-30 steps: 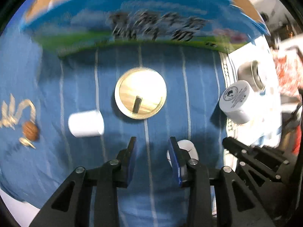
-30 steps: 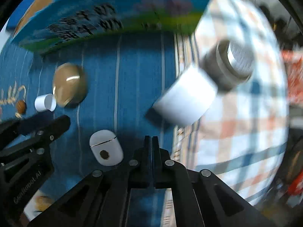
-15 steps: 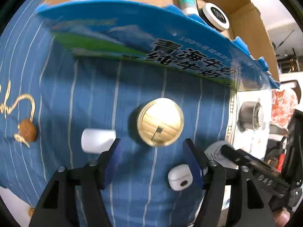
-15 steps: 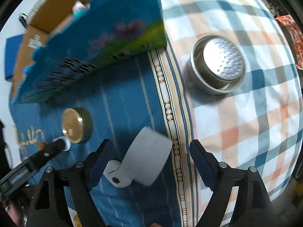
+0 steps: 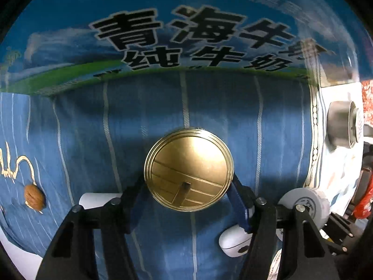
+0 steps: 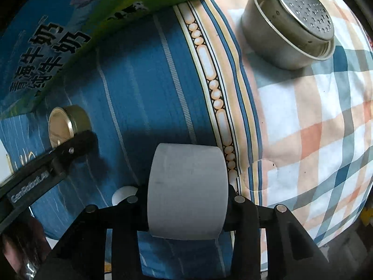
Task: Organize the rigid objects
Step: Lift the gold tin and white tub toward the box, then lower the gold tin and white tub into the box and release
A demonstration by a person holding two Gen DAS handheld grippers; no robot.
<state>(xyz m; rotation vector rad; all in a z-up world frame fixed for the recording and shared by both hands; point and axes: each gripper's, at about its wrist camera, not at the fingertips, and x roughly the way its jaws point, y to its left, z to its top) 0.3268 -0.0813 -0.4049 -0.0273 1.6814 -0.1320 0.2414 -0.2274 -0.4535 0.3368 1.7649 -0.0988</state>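
Note:
A round gold tin (image 5: 188, 169) stands on the blue striped cloth (image 5: 268, 128). My left gripper (image 5: 187, 196) has a finger on each side of the tin, closed against it. The tin also shows in the right wrist view (image 6: 66, 123). My right gripper (image 6: 187, 194) is shut on a white cylindrical jar (image 6: 187, 190), which lies on its side between the fingers. The jar's lid end shows in the left wrist view (image 5: 307, 206). A steel cup with a perforated lid (image 6: 289, 23) lies tilted on the plaid cloth (image 6: 314, 128).
A blue milk carton box (image 5: 186, 30) stands close behind the tin. A small white cylinder (image 5: 95, 199) lies left of the left gripper, a white earbud case (image 5: 235, 242) at its right. A walnut (image 5: 34, 197) lies far left.
My left gripper moved forward around the gold tin and closed on it. My right gripper advanced over the white jar and closed on it.

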